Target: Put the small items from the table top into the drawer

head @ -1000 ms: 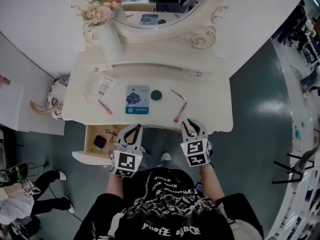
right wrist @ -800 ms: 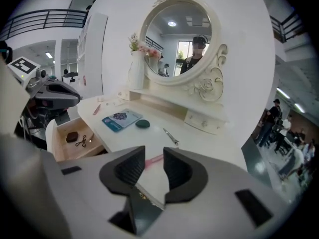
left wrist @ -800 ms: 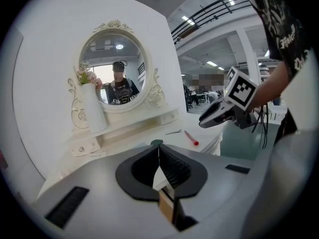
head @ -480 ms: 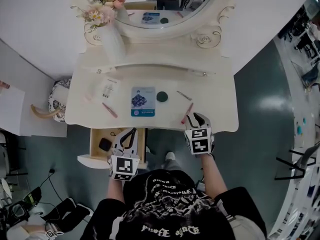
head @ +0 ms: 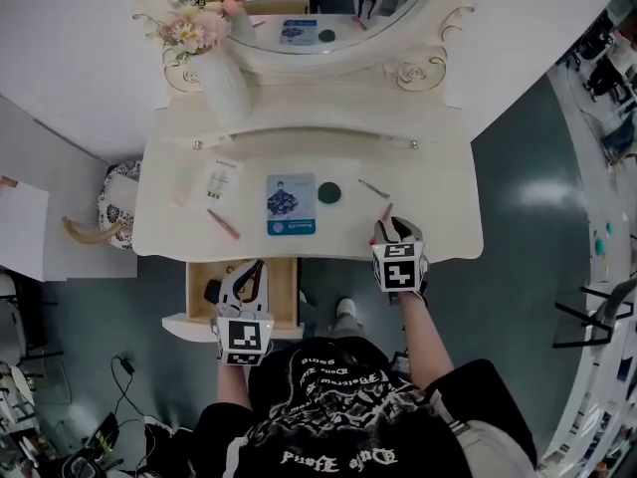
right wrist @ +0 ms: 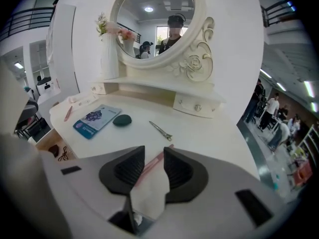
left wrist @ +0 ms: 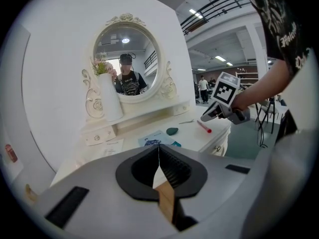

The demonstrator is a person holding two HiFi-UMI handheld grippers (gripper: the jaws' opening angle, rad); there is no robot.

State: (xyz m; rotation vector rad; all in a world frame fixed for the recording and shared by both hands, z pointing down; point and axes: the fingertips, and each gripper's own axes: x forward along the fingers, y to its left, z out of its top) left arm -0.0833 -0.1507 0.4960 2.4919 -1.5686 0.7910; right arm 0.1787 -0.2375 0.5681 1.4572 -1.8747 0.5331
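Note:
A pink pen (head: 386, 210) lies near the front right of the white dressing table (head: 438, 227). My right gripper (head: 395, 227) is open and straddles its near end. In the right gripper view the pen (right wrist: 155, 161) runs between the pads with a gap on both sides. Farther back lie a metal hair clip (right wrist: 160, 130), a dark green pebble-shaped item (right wrist: 122, 119), a blue packet (right wrist: 97, 119) and a second pink pen (head: 223, 224). My left gripper (head: 249, 279) is shut and empty, above the open drawer (head: 284, 297). That drawer holds a black item (head: 212, 291).
A white vase of flowers (head: 221, 78) and an oval mirror (head: 299, 8) stand at the table's back. A white card (head: 219, 179) lies at the left. A patterned stool (head: 111, 199) stands left of the table. The person's body fills the bottom of the head view.
My right gripper has moved forward from the table's front edge onto the top and now straddles the pink pen. The left gripper has drawn back slightly over the drawer.

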